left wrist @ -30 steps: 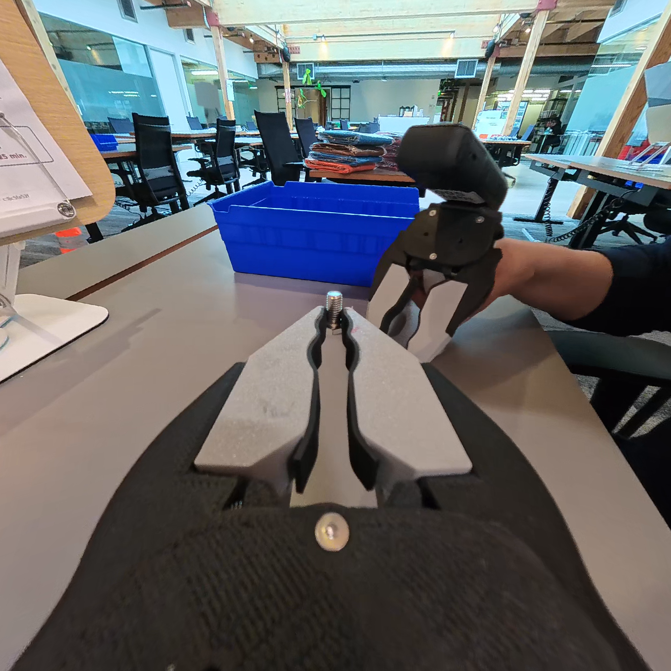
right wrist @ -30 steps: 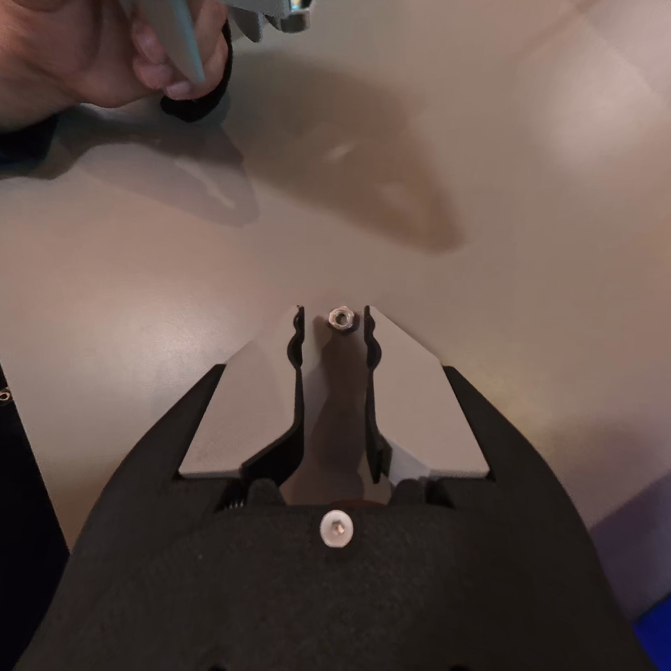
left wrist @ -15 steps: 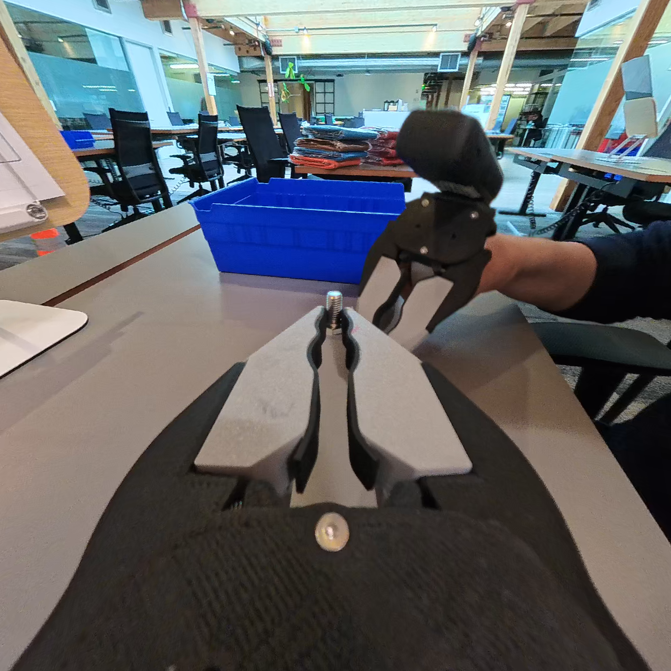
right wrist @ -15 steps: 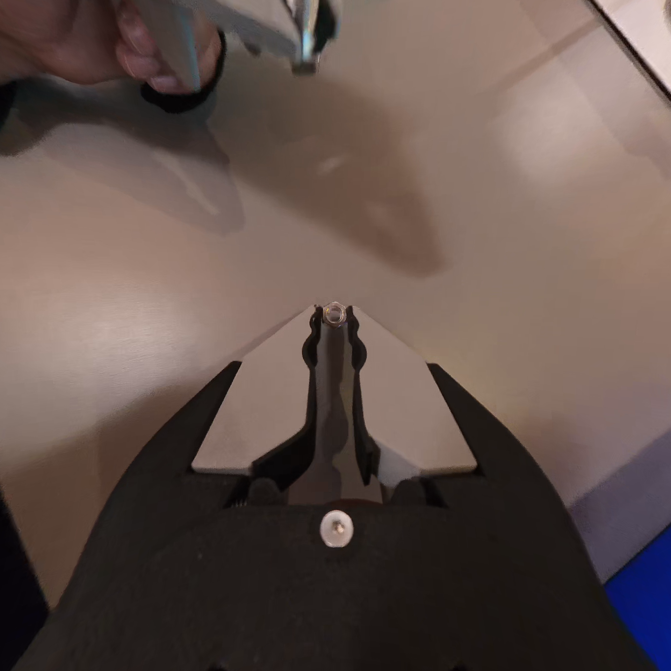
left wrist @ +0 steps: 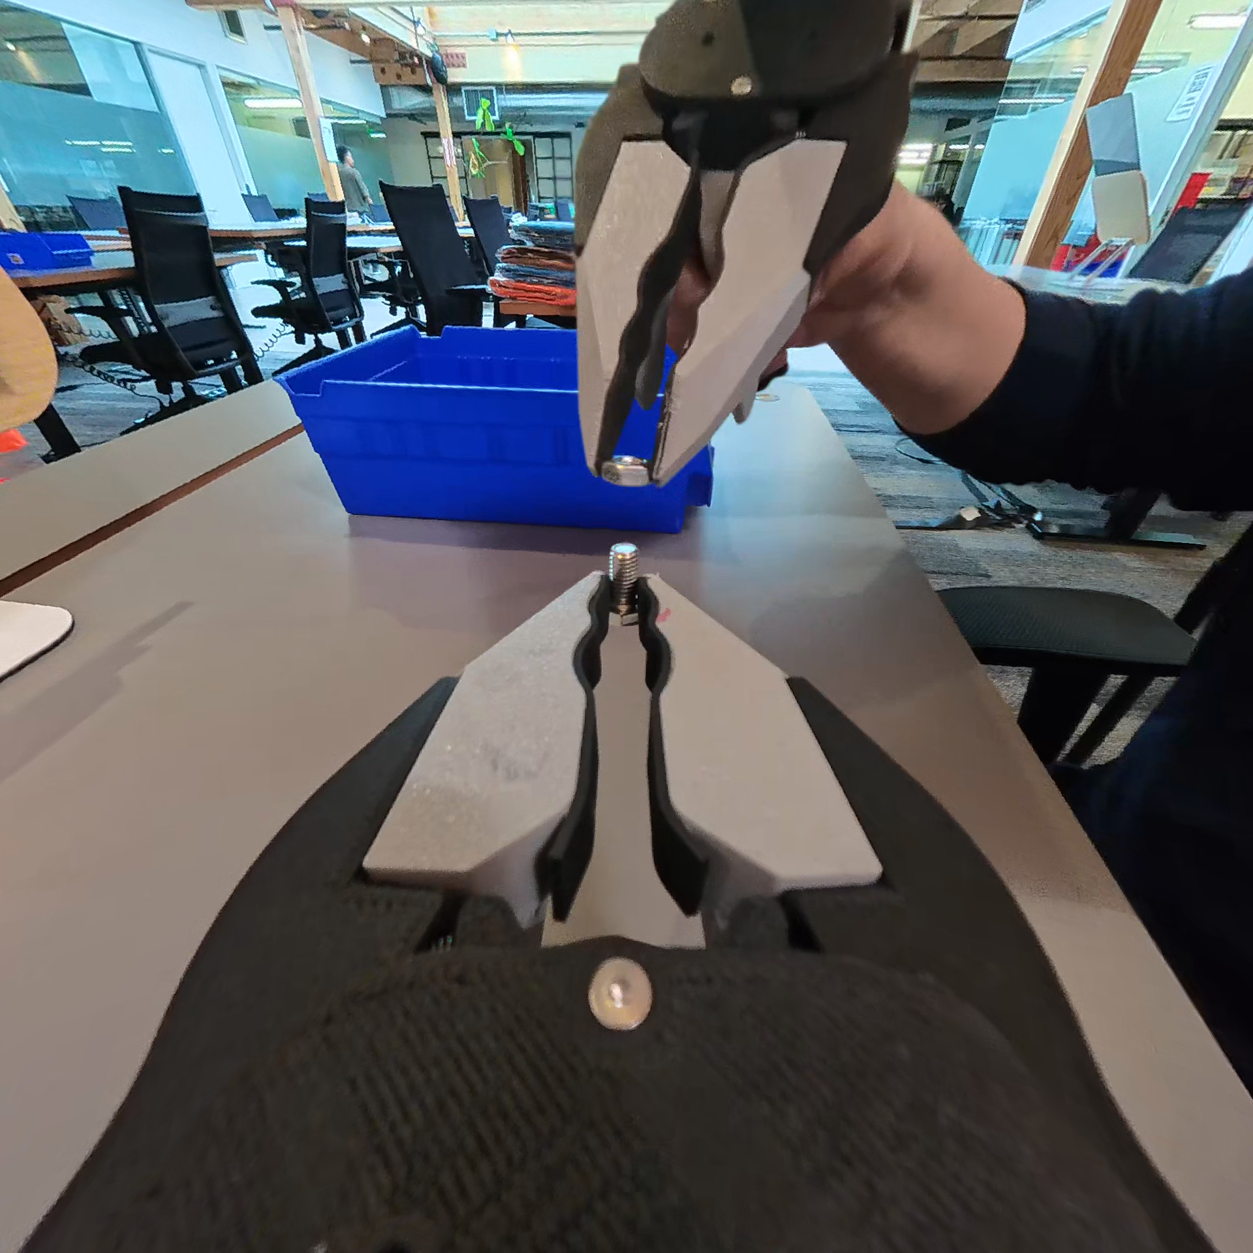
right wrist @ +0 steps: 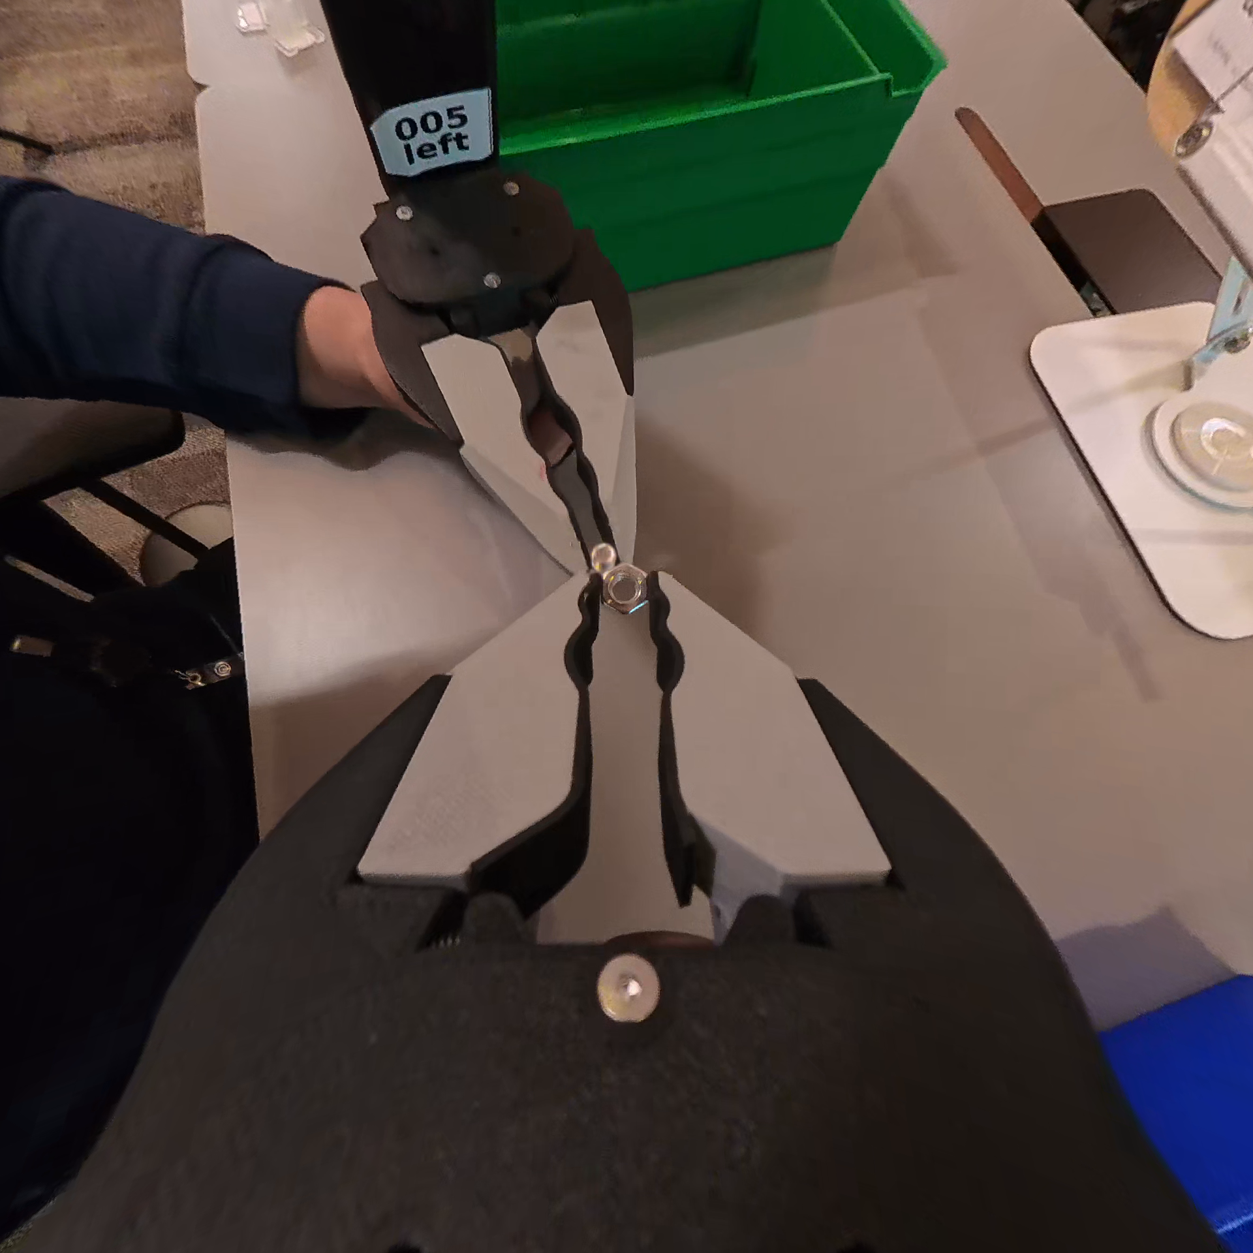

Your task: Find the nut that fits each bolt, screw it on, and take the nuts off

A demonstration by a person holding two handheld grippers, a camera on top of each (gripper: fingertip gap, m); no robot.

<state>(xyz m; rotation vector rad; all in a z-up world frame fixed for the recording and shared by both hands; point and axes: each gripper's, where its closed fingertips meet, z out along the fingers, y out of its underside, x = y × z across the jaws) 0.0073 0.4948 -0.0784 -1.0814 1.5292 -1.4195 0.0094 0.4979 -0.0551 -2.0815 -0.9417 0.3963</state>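
Note:
My left gripper (left wrist: 622, 597) is shut on a small silver bolt (left wrist: 622, 569) and holds it upright, threaded end up, above the grey table (left wrist: 271, 644). My right gripper (left wrist: 627, 468) points down from above, shut on a silver hex nut (left wrist: 625, 470), a short gap above the bolt's tip. In the right wrist view the right gripper (right wrist: 622, 588) holds the nut (right wrist: 621, 590) flat, hole facing me. The bolt's tip (right wrist: 602, 556) shows just beyond it, in the left gripper (right wrist: 603, 552).
A blue bin (left wrist: 488, 434) stands behind the grippers in the left wrist view; its corner (right wrist: 1180, 1098) shows at lower right. A green bin (right wrist: 691, 135) sits at the table's far end. A white stand base (right wrist: 1139, 461) lies at right. The table edge and a chair (left wrist: 1064, 630) are at right. My left and right fingertips are right by each other.
My right gripper closed on the nut lying on the table, lifted it and swung it over the bolt. My left gripper kept the bolt upright and hardly moved.

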